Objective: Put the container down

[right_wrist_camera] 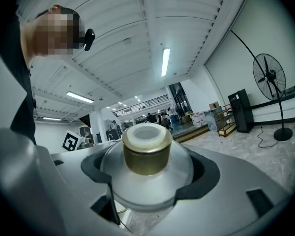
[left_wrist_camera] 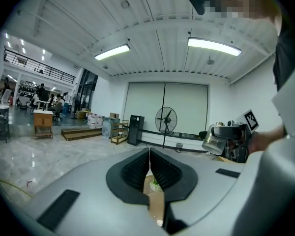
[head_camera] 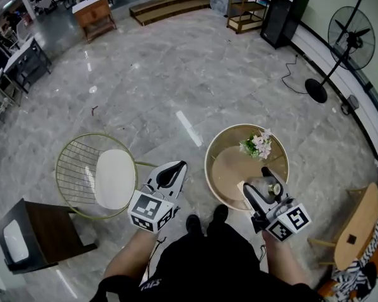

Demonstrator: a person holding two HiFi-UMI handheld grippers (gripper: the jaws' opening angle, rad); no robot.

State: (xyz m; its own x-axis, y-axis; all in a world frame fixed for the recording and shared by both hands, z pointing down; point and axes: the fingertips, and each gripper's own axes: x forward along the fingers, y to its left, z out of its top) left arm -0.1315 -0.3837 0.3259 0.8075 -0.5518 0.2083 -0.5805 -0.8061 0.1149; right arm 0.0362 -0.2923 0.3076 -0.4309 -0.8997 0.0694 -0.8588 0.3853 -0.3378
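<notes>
The container [head_camera: 267, 187] is a clear rounded jar with a gold collar and a pale cap. My right gripper [head_camera: 263, 190] is shut on it and holds it above the near edge of the round wooden table [head_camera: 214, 168]. In the right gripper view the container [right_wrist_camera: 146, 154] fills the space between the jaws of the right gripper [right_wrist_camera: 147, 183], cap towards the camera. My left gripper [head_camera: 171, 173] hangs left of the table with nothing in it; in its own view the left gripper [left_wrist_camera: 149, 163] has its jaws shut together, and the container [left_wrist_camera: 215, 140] shows at the right.
A small bunch of pink and white flowers [head_camera: 257, 145] lies on the table's far side. A gold wire chair with a white seat [head_camera: 110, 178] stands at the left, and a dark side table [head_camera: 34, 238] beyond it. A wooden chair [head_camera: 356, 225] stands at the right, a standing fan [head_camera: 348, 39] further back.
</notes>
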